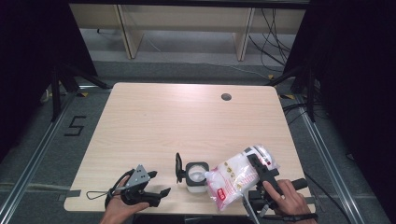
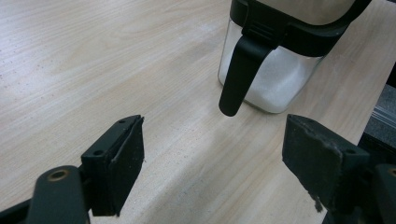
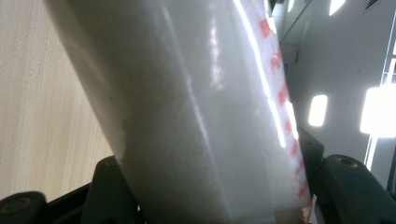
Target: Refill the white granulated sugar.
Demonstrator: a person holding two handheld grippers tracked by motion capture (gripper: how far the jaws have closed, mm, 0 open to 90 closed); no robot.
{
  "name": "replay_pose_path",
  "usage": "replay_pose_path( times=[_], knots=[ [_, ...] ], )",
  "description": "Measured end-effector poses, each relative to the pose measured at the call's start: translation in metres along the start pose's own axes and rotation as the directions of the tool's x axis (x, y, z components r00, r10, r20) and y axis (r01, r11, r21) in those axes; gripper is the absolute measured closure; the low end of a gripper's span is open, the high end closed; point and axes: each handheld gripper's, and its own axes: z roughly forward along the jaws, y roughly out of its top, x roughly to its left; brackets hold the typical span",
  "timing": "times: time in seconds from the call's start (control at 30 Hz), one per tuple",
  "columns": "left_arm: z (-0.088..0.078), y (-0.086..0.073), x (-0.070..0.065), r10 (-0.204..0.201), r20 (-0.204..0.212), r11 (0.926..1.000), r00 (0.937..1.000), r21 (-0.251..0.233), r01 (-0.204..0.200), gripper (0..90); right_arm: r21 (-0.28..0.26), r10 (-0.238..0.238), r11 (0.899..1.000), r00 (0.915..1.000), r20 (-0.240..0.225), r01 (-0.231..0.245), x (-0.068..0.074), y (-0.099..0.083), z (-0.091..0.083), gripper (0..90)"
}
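Pale wood table point(image 1: 154, 121), work sits along the near edge. Far left: left gripper point(image 1: 161, 192) resting low on the table in the person's hand, jaws spread wide, nothing between them. In the left gripper view the pads point(image 2: 122, 163) frame bare wood, jar just ahead.

Centre: clear square jar point(image 1: 196, 176), black rim, black flip lid point(image 1: 178, 167) standing open on its left side. White granules inside, roughly a third full going by the left gripper view point(image 2: 275, 84).

Right: plastic bag point(image 1: 236, 176), translucent, white granular fill, red print along the edge. Clamped across its middle in the right gripper point(image 1: 257, 169), tilted, lower end just beside the jar's right rim, upper end raised toward the right. Right gripper view: bag point(image 3: 187, 116) wedged between both jaws, red lettering down its right side.
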Motion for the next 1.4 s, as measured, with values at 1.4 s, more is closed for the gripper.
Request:
replay_pose_path(
  times=[1.4],
  knots=[
    [0.0007,0.0000,-0.0005,-0.007,0.011,0.9998,0.9999,-0.017,0.008,20.4,0.005,-0.010,1.000,0.9999,-0.006,0.010,0.0000,0.0024,0.0001,44.6]
  ],
)
